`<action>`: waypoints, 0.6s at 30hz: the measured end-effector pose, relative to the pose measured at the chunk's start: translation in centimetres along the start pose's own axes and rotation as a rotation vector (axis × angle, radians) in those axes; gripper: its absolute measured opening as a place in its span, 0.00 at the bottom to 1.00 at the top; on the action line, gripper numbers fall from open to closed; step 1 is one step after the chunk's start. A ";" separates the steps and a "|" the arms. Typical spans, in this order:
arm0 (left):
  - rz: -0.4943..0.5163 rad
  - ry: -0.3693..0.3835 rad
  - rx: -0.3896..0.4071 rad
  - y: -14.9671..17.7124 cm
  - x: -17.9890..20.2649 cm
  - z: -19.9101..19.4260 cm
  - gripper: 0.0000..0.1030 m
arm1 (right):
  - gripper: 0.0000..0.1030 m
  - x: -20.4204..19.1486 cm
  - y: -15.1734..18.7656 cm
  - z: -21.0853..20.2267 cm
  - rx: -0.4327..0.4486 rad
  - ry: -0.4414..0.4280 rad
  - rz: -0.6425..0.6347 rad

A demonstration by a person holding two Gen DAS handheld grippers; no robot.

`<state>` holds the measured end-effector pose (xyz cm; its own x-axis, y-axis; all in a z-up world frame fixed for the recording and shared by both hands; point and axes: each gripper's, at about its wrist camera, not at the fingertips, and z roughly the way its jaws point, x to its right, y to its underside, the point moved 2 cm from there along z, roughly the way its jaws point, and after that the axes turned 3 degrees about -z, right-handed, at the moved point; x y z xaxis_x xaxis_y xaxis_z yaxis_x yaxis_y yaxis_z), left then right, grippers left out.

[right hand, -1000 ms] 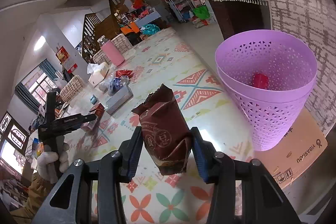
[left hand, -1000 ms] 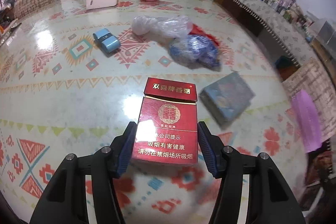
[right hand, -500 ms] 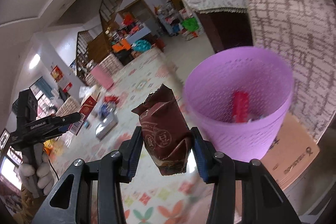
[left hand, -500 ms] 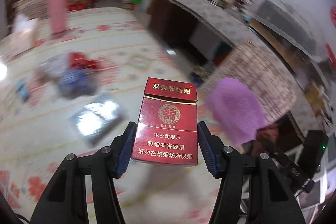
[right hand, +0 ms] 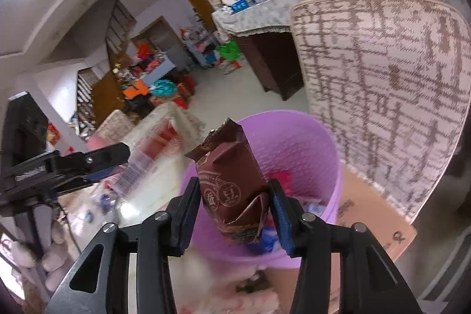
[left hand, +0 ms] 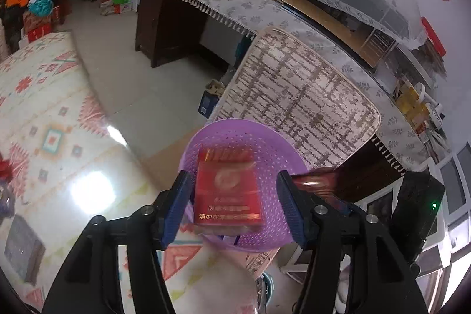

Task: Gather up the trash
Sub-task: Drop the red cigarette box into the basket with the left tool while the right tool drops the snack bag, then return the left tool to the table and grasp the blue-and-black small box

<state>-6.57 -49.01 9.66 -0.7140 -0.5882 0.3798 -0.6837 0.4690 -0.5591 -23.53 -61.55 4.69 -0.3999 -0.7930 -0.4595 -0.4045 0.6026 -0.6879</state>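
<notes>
— Where did we have the left gripper [left hand: 232, 206] just then?

— Over the mouth of the purple perforated wastebasket [left hand: 265, 155], which sat just ahead of and below our fingers. The jaws were opening; the red cigarette pack [left hand: 226, 190] sat between them, blurred, with a clear gap to the pad on its right and the left pad just beside it. We could not tell whether that left pad touched it.

— And the right gripper [right hand: 234, 209]?

— Also above the same wastebasket [right hand: 309, 137], jaws opening. The brown snack wrapper [right hand: 232, 184] stood upright between the blue pads, its crumpled lower corner against the right-hand pad, a slim gap on the left.

— What crowded us?

— Beyond the basket rose a chair back [left hand: 300, 96] in woven beige and brown, just behind the rim. The basket stood on a cardboard box [right hand: 371, 225]. To the left of our left claw lay the patterned tabletop [left hand: 53, 119], glare on it, with a grey box [left hand: 22, 258] near its edge. In the right wrist view the other gripper reached in from the left, level with the rim.

— Anything inside the basket?

— Red and blue scraps at the bottom, too blurred to name.
</notes>
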 end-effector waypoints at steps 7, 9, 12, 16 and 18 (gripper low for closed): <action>0.008 -0.047 -0.011 1.6 -0.8 -0.2 0.75 | 0.70 0.2 0.1 0.2 0.020 -0.015 0.021; -0.018 -0.038 -0.026 2.5 -1.8 -0.6 0.75 | 0.70 -0.3 0.5 0.3 0.008 -0.030 0.022; -0.057 -0.032 -0.047 3.8 -3.4 -1.3 0.75 | 0.71 -1.4 0.9 0.2 0.004 -0.044 0.007; -0.101 -0.032 -0.044 5.6 -5.6 -3.1 0.75 | 0.80 -3.2 1.6 0.0 0.005 -0.064 -0.007; -0.121 -0.052 -0.039 6.5 -6.9 -4.4 0.75 | 0.81 -4.5 2.2 0.1 -0.004 -0.085 -0.011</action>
<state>-6.76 -39.02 6.66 -0.6175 -0.6751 0.4037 -0.7708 0.4169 -0.4818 -22.53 -56.70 5.21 -0.3246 -0.8041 -0.4980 -0.4116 0.5941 -0.6911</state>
